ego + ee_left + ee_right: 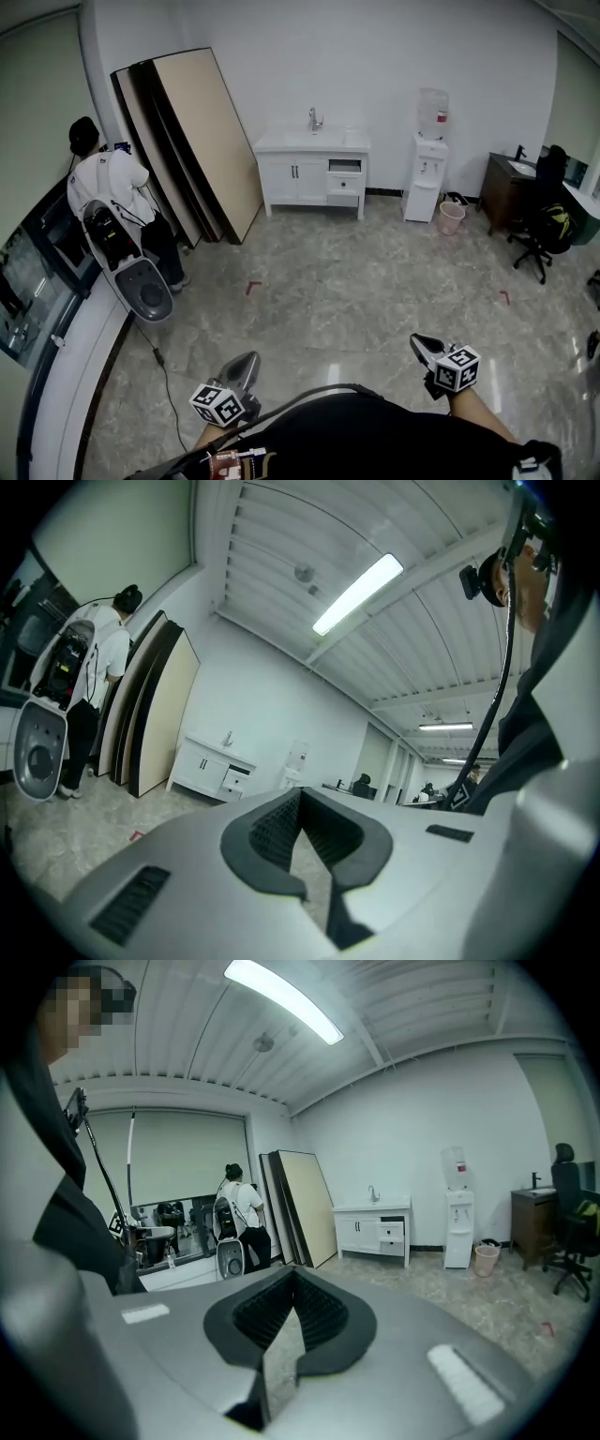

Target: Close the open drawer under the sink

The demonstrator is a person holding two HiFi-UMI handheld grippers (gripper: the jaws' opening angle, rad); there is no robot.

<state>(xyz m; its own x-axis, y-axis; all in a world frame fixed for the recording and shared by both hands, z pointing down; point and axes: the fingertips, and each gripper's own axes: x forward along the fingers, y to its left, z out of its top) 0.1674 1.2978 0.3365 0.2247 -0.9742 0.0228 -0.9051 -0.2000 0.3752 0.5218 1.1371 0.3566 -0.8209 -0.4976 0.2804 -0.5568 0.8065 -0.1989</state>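
Note:
A white sink cabinet (309, 176) stands far off against the back wall, and its upper right drawer (345, 167) is pulled out a little. The cabinet (214, 769) is small in the left gripper view, and the drawer (391, 1228) also shows in the right gripper view. My left gripper (246, 361) and right gripper (422, 343) are low in the head view, close to my body and several steps from the cabinet. In its own view the left gripper (298, 794) has its jaws together on nothing. The right gripper (292, 1271) is likewise shut and empty.
A person in a white shirt (108, 187) stands at the left by a grey-and-white machine (141, 281). Large boards (192, 141) lean on the wall left of the cabinet. A water dispenser (427, 169), pink bin (451, 217), dark desk (506, 187) and office chair (539, 230) are at the right. A cable (169, 384) runs over the floor.

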